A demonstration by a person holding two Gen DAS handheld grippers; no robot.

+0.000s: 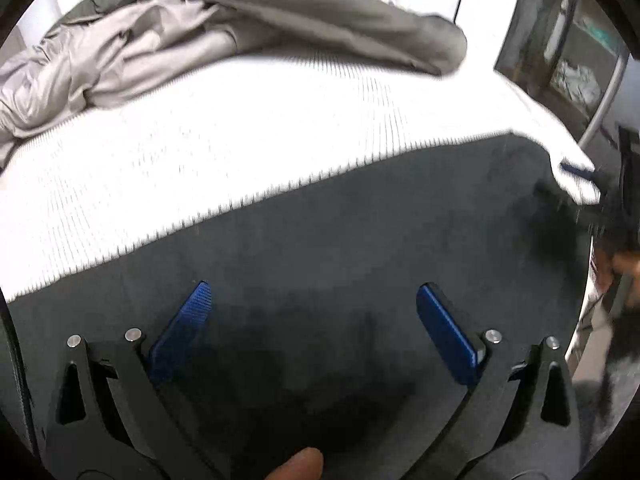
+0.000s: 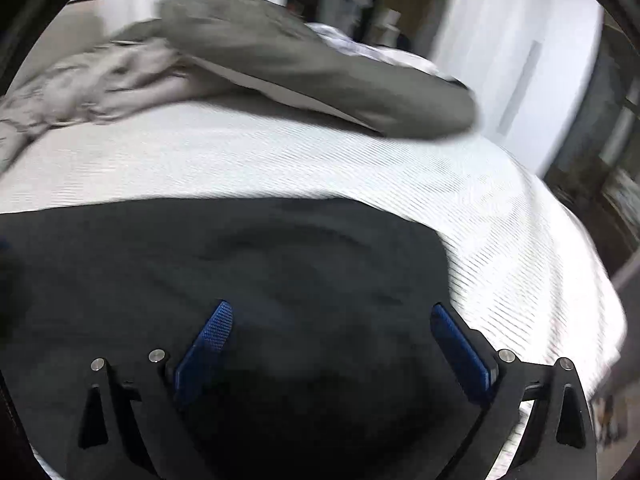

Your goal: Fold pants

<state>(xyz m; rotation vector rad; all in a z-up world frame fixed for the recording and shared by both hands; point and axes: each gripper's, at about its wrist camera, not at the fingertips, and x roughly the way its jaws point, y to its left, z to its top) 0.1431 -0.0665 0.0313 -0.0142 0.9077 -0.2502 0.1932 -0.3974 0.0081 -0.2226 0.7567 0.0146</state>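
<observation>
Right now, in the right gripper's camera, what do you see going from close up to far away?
Right gripper, open → dark pants lying flat → white striped bedsheet → grey pillow with rumpled grey bedding beside it → white wall.

A bed (image 1: 248, 128) with a white ribbed cover fills the room's middle — a rumpled grey duvet (image 1: 120, 60) heaped at its far side. White wall panels (image 2: 516, 52) stand behind, brightly lit; a dark shelf unit (image 1: 568, 48) sits right.
</observation>
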